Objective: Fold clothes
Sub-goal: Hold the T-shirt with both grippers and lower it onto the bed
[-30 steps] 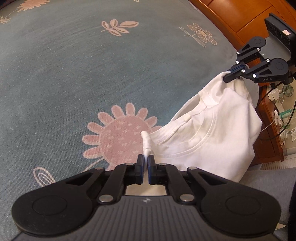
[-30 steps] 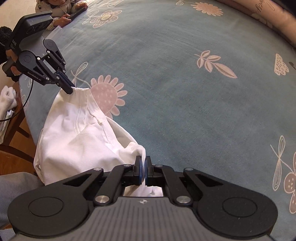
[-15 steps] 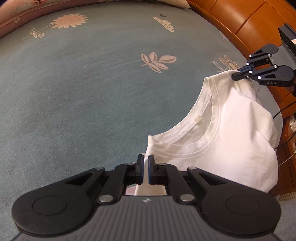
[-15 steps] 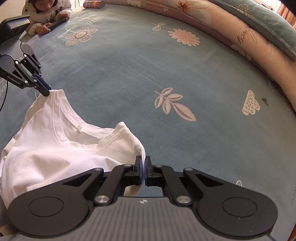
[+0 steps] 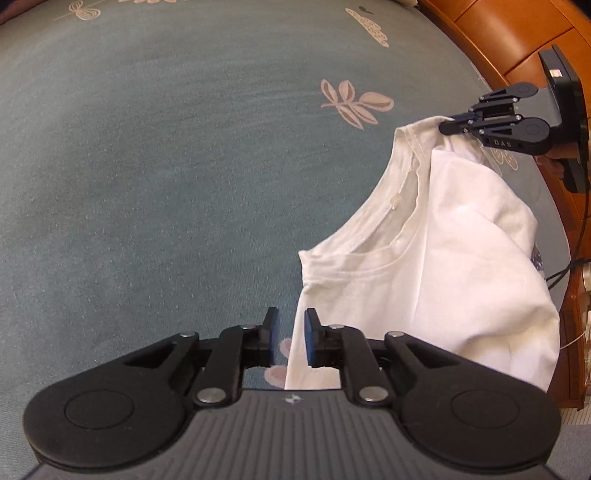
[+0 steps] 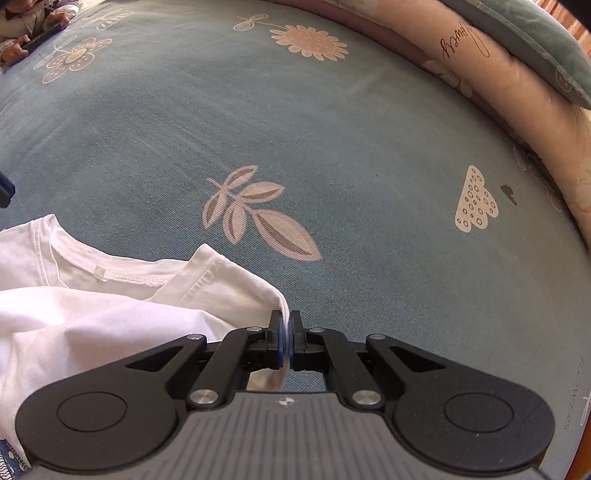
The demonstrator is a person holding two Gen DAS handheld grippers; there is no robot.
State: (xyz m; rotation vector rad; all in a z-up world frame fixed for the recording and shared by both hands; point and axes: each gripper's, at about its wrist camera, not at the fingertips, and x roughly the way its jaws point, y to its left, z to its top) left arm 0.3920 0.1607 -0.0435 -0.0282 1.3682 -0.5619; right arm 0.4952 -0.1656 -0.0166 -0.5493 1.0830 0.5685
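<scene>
A white T-shirt (image 5: 443,266) hangs by its shoulders over a blue-green flowered bedsheet (image 5: 147,166), collar facing up. My left gripper (image 5: 290,317) is open, and the shirt's left shoulder edge still lies loose between its fingers, against the right pad. In the left wrist view my right gripper (image 5: 448,125) appears at the upper right, pinching the other shoulder. In the right wrist view that gripper (image 6: 287,317) is shut on the shoulder seam of the T-shirt (image 6: 110,306). The shirt's lower part droops off the bed's side, out of sight.
A wooden bed frame (image 5: 517,37) runs along the right edge, with cables (image 5: 576,258) beside it. Pink and green pillows (image 6: 517,92) line the far right of the bed. A person (image 6: 29,18) leans on the bed's far left corner.
Both grippers carried the shirt farther over the bed. My left gripper, shut on the shoulder before, has opened its fingers; the right stays clamped.
</scene>
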